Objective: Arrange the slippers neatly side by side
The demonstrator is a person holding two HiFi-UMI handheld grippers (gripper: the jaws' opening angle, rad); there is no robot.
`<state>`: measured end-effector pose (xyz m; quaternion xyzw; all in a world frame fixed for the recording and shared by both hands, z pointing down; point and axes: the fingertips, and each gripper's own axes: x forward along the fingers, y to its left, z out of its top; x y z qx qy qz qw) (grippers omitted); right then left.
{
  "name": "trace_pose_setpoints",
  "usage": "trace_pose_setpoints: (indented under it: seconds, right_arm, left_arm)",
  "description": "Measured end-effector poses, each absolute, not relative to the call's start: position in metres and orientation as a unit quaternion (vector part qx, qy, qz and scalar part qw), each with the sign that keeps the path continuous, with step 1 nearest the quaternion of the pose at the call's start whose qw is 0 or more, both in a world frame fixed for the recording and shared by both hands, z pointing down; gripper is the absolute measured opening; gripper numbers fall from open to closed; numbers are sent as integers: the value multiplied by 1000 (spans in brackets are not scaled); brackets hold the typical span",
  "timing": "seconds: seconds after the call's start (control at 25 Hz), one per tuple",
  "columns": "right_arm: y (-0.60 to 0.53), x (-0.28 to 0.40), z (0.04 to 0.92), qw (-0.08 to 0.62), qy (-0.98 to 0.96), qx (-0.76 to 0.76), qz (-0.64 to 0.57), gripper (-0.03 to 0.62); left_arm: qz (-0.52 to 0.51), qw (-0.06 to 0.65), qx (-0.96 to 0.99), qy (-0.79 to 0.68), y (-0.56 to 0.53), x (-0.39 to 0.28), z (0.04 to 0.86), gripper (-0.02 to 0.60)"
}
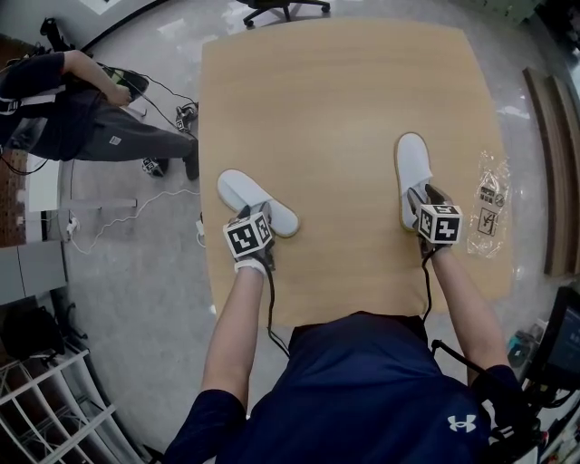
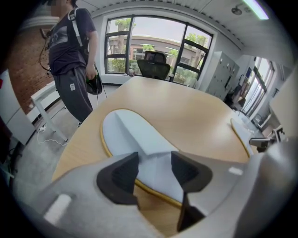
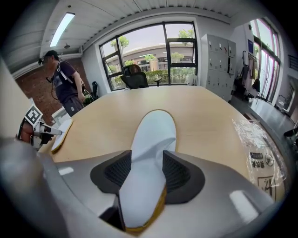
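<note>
Two white slippers with thin yellow soles lie apart on the wooden table. The left slipper lies at an angle near the table's left edge. My left gripper hangs over its near end, open, with the slipper's upper below and between the pads, which stand clear of it. The right slipper points straight away from me. My right gripper straddles its near end, open, and the white upper fills the gap between the black pads.
Clear plastic bags with printed labels lie on the table to the right of the right slipper. A person stands on the floor beyond the left edge, with cables nearby. An office chair stands at the far end.
</note>
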<state>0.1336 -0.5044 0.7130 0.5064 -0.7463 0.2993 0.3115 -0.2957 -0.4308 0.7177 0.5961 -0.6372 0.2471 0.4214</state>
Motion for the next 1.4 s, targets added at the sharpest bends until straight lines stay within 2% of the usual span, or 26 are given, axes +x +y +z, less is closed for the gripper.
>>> trace_pose_setpoints:
  seconds: [0.48,1.2,1.4]
  right_arm:
    - [-499,129,730,340,-759,481,277,206]
    - [-459,105,734,333,-771,459,290,193]
    - [-447,97,732,335,-768,462,291,192]
  left_arm:
    - [316,384,628,-599,-421,-279,713,213]
    - [366,364,684,-515,-390,-203,718,213]
    - [383,339,707,-489,-385,-181,719,213]
